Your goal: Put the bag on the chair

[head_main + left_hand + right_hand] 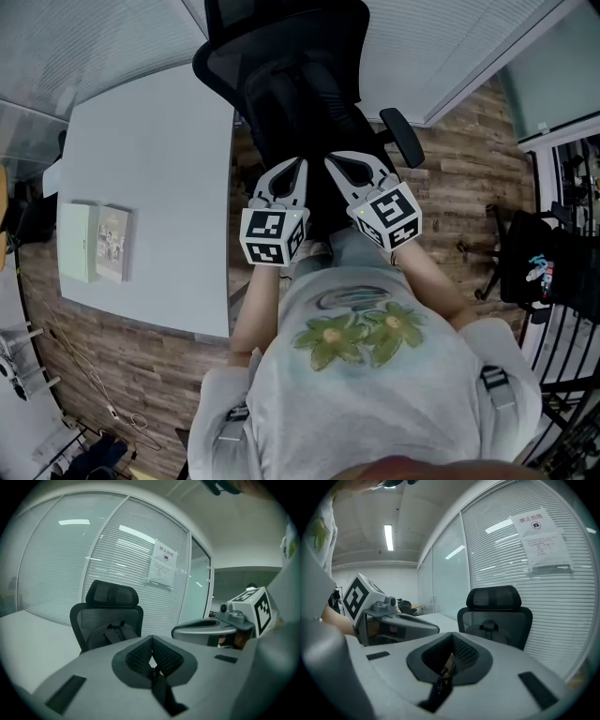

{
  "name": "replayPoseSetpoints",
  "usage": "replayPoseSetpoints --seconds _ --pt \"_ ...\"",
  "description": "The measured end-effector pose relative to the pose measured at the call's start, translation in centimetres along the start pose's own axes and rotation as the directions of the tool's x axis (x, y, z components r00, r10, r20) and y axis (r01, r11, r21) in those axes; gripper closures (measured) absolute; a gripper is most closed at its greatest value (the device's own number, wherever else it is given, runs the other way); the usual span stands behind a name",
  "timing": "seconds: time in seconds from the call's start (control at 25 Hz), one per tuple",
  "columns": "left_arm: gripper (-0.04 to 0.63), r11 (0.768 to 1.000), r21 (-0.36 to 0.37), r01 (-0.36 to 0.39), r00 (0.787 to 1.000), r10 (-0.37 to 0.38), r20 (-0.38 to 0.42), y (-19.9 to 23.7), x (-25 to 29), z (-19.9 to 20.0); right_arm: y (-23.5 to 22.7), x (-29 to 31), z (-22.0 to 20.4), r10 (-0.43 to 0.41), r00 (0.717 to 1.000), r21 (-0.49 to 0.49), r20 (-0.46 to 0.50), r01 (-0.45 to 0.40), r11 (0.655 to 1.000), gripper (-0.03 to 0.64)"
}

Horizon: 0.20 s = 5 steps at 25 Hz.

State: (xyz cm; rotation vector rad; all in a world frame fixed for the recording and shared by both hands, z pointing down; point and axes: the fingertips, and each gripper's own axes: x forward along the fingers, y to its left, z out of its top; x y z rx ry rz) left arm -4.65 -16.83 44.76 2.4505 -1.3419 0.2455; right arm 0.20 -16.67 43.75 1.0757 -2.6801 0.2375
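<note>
A black backpack [298, 108] rests on the seat of a black mesh office chair [281, 42], leaning on its backrest. In the left gripper view the backpack [112, 633] shows its straps below the chair's headrest [111, 594]. The right gripper view has the same chair [494, 613] and bag [488, 631] ahead. My left gripper [298, 165] and right gripper [332, 161] hover side by side just short of the seat's front edge, apart from the bag. Both are shut, with nothing between their jaws. Each gripper sees the other beside it: the right gripper [206, 629], the left gripper [396, 626].
A white table [150, 150] stands left of the chair, with two booklets [98, 242] on it. Behind the chair runs a glass wall with blinds and a posted notice [163, 564]. Dark equipment [548, 262] stands at the right on the wooden floor [450, 178].
</note>
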Motion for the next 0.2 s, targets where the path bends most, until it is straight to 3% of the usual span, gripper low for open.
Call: replayPoseSetpoints --seconds 0.2 --pt "0.58 1.0 0.006 0.015 1.0 -0.015 0.007 -0.83 -0.78 -0.22 0.56 -1.01 -0.83 -0.011 1.0 0.023 -0.01 0.011 1.0 0.612"
